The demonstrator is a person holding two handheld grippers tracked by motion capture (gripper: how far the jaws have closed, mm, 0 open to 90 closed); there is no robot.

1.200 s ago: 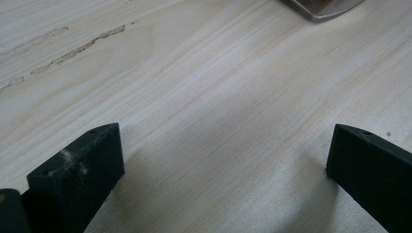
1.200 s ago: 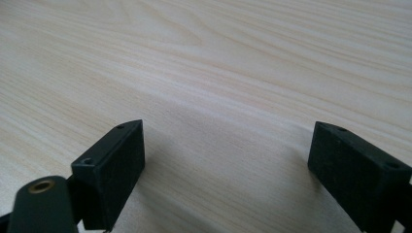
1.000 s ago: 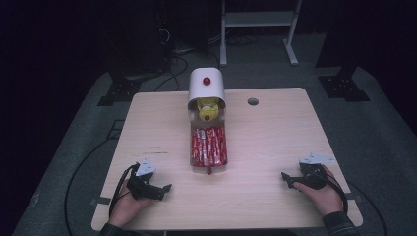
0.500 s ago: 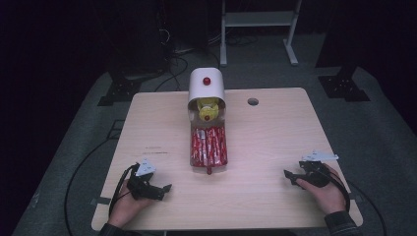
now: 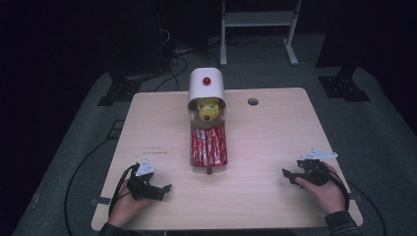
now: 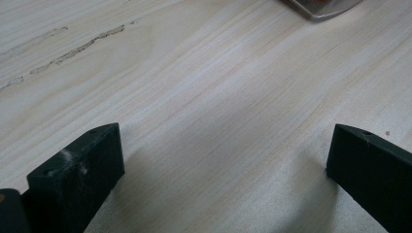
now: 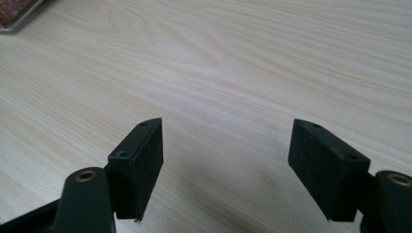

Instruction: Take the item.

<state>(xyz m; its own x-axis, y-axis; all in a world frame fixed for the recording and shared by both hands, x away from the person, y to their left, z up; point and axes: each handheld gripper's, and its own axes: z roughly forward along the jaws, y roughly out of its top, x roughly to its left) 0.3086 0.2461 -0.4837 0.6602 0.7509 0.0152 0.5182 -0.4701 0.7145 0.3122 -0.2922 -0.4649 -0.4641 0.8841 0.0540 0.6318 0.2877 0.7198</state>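
the table (image 5: 275, 147) was the biggest thing in front of me, pale wood grain running across it, a small round hole (image 5: 253, 102) near its far edge and a few faint scuffs on the near left part. on its middle, toward the far side, stood the white dispenser (image 5: 206, 86) with a red knob on top and something yellow showing in its open front. straight out from that opening lay the clear tray (image 5: 208, 146), touching the dispenser's mouth, packed with red packets (image 5: 209, 143) lying side by side, its near end pointing back at me. the tray sat between my two hands, well apart from both.

my left gripper (image 5: 164, 188) rested low on the near left of the table, jaws standing wide apart with nothing but bare wood between them; in the left gripper view a corner of the tray (image 6: 320, 7) peeked in at the top edge. my right gripper (image 5: 287, 174) sat on the near right, pointing in toward the tray. its jaws had just been closing a little, yet they stood clearly apart and gripped nothing, bare table between them. a corner of the tray (image 7: 17, 17) showed at the upper left in the right gripper view.
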